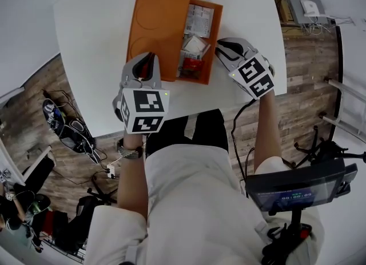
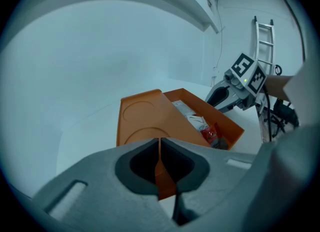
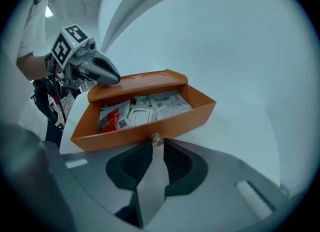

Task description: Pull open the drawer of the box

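The flat orange rectangular box (image 1: 154, 29) is lying at 12 o'clock from you on the round white surface (image 1: 91, 41). Its orange drawer (image 1: 219, 21) is standing out toward 3 o'clock, showing white and red packets (image 1: 197, 21) inside. Your right tool (image 3: 156, 143) is reaching in from the drawer's 3 o'clock side and gripping the small clear round knob (image 3: 156, 138) on its front wall. Your left tool (image 1: 146, 58) is sitting at the box's 7 o'clock corner with its jaws closed together and orange showing just behind them. Whether they are pinching the box itself is unclear.
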`<state>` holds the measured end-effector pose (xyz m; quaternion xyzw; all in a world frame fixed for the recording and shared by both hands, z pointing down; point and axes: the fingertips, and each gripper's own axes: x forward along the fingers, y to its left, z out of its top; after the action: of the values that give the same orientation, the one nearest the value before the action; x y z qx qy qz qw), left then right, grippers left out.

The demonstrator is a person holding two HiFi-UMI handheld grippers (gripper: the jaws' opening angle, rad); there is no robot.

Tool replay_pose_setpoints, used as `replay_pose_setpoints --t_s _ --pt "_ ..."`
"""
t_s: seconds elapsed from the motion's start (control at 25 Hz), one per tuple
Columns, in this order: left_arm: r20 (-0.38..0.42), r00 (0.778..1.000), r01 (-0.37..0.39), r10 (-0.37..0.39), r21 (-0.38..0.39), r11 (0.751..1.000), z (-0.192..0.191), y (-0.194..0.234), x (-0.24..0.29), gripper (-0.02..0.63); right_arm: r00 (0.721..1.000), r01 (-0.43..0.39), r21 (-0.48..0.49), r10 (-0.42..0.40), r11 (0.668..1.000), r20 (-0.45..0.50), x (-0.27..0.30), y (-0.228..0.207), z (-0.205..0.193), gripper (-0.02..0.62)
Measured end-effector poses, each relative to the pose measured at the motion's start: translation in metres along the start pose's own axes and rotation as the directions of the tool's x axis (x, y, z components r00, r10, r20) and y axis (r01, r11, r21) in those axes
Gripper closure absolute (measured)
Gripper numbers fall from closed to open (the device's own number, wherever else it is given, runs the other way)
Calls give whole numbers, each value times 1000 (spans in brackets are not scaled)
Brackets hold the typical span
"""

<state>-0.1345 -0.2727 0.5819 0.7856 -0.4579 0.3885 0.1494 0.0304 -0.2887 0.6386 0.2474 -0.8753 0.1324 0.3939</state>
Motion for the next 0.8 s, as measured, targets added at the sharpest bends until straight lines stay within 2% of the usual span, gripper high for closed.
replay_pose_setpoints --t_s 0.4,0.68,0.8 --pt "-3 1000 -9 9 23 1000 0 -3 -1 588 1000 19 16 -19 1000 7 -5 -3 -4 525" --pt "-11 1000 -14 14 24 1000 -2 3 3 588 998 48 25 -48 999 -37 -10 -15 -15 526" --pt "-16 1000 -21 21 28 999 -5 8 3 587 999 39 34 -38 999 -28 -10 -14 -14 526"
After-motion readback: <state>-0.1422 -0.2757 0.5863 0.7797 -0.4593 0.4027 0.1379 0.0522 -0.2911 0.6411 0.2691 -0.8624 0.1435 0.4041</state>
